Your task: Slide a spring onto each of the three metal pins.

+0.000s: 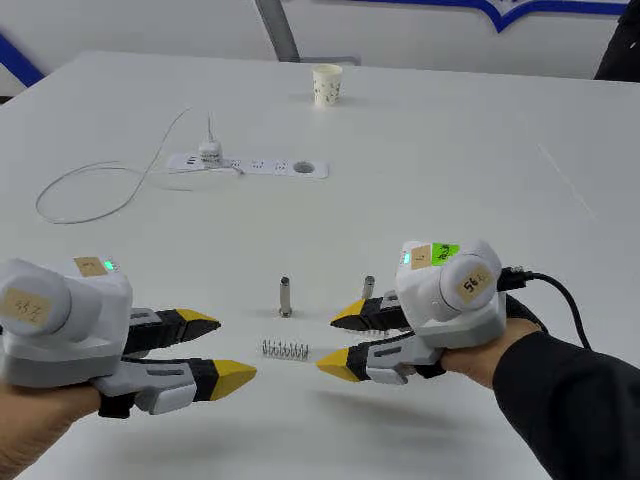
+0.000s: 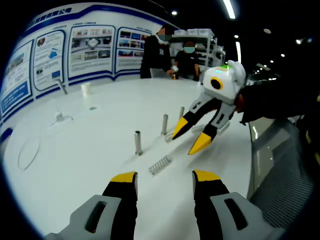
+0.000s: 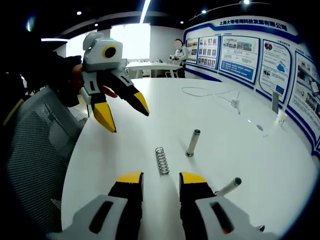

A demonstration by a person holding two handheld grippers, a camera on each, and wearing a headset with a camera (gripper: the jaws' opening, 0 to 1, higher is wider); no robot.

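Head view looks down on a wide white tabletop [image 1: 450, 180], with a hand-held claw at each lower corner pointing in toward the middle. The left claw [image 1: 228, 348], white and grey with yellow tips, sits at the lower left with its jaws spread apart and nothing between them. The right claw [image 1: 335, 342], of the same make, faces it from the right, also spread wide and empty, with a black cable [image 1: 548, 280] trailing from its body. Farther back lies a white power strip [image 1: 247, 165] with a plug [image 1: 209, 152] in it, and a thin white cord [image 1: 90, 190] loops off to its left. A paper cup [image 1: 327, 84] stands near the far edge. Between the two claws one metal pin [image 1: 285, 297] stands upright on the tabletop, and a second pin [image 1: 368, 288] stands just behind the right claw's upper jaw. Left gripper view shows a third pin [image 2: 181, 112] in the same row, beyond the other two. A small spring [image 1: 285, 349] lies on its side on the tabletop just in front of the first pin, between the two sets of yellow tips and touching neither.
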